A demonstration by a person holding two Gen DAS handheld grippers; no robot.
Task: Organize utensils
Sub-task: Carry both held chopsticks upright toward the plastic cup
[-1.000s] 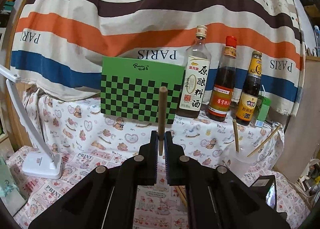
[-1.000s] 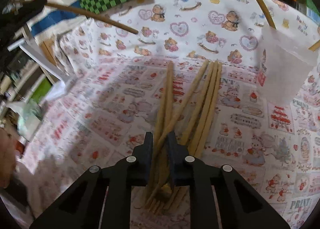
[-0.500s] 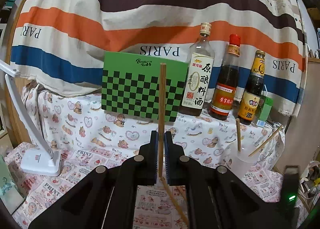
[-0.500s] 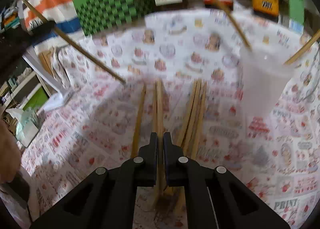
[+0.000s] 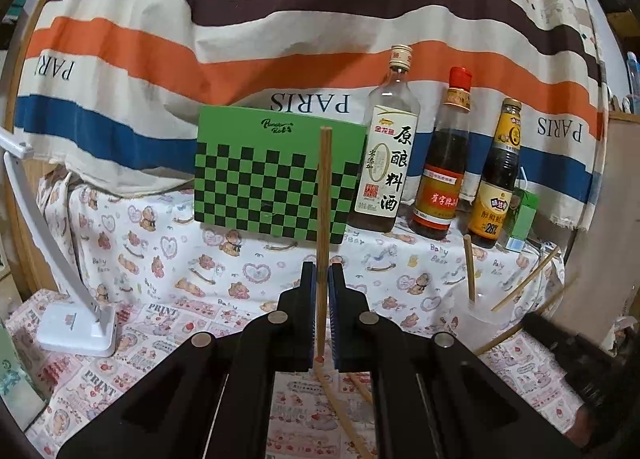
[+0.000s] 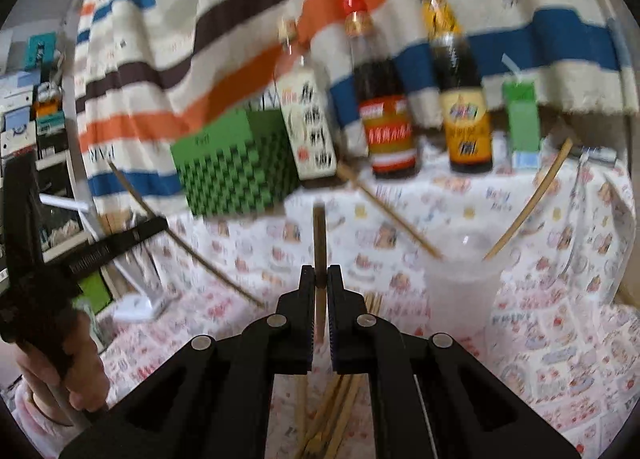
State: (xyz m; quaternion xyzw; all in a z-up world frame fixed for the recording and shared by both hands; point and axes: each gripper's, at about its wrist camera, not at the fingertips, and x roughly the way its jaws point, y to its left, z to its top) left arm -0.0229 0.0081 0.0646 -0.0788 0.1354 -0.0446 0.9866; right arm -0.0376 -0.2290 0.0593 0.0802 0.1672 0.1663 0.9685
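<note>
Two handheld grippers each clamp a single wooden chopstick above a table spread with a bear-print cloth (image 5: 168,243). The left wrist view, sharp, shows the left gripper (image 5: 323,279) with its jaws closed tight on an upright chopstick (image 5: 324,195) that stands in front of a green checkered box (image 5: 276,179) at the table's back edge. The right wrist view, blurred, alone shows the person's hand (image 6: 68,363) holding that left gripper at the frame's left edge, and a loose bundle of chopsticks (image 6: 340,415) lying on the cloth near the table's front edge. The right gripper (image 6: 320,279) has its jaws closed on its own chopstick (image 6: 319,239). Three sauce bottles (image 5: 442,163) stand in a row along the back edge beside the box, with one green carton (image 5: 520,219) at their right. A clear plastic cup (image 6: 464,291) toward the table's right edge holds two chopsticks (image 6: 528,207).
</note>
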